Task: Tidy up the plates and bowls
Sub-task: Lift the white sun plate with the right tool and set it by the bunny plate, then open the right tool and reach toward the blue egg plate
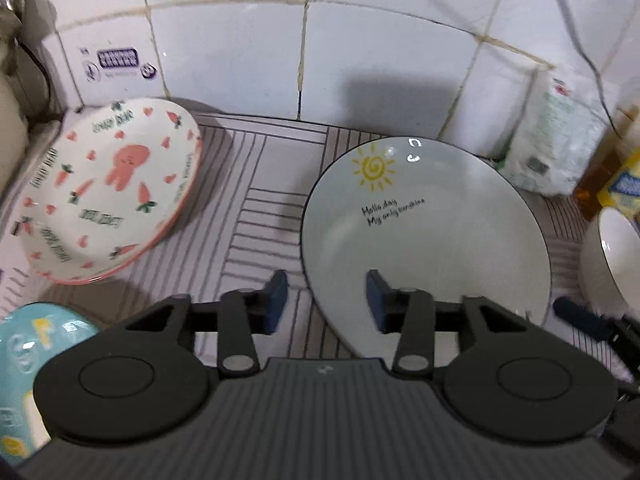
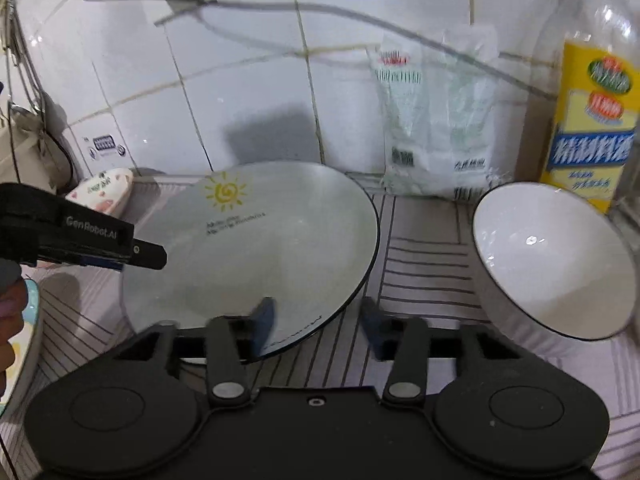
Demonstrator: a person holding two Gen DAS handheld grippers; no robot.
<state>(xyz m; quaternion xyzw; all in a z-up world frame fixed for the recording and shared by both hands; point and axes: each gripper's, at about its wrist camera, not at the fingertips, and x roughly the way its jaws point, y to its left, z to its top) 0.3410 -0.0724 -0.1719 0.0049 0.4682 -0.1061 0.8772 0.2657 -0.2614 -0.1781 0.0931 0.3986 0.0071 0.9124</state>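
Note:
A pale sun-print plate [image 1: 432, 240] [image 2: 256, 248] lies on the striped counter mat. My left gripper [image 1: 327, 300] is open, its jaws straddling the plate's left rim, right finger over the plate. It also shows from the side in the right wrist view [image 2: 140, 254]. My right gripper [image 2: 318, 326] is open, its jaws straddling the plate's near right rim. A carrot-print plate [image 1: 108, 192] [image 2: 105, 190] sits tilted at the left. A white bowl [image 2: 556, 264] [image 1: 612, 256] stands at the right. A blue bowl [image 1: 24, 380] is near left.
The tiled wall [image 1: 248, 48] is close behind. A white plastic bag [image 2: 436, 120] [image 1: 556, 136] and a yellow-labelled bottle [image 2: 592, 120] stand at the back right. A cable [image 2: 320, 12] hangs along the wall. The striped mat [image 2: 424, 256] covers the counter.

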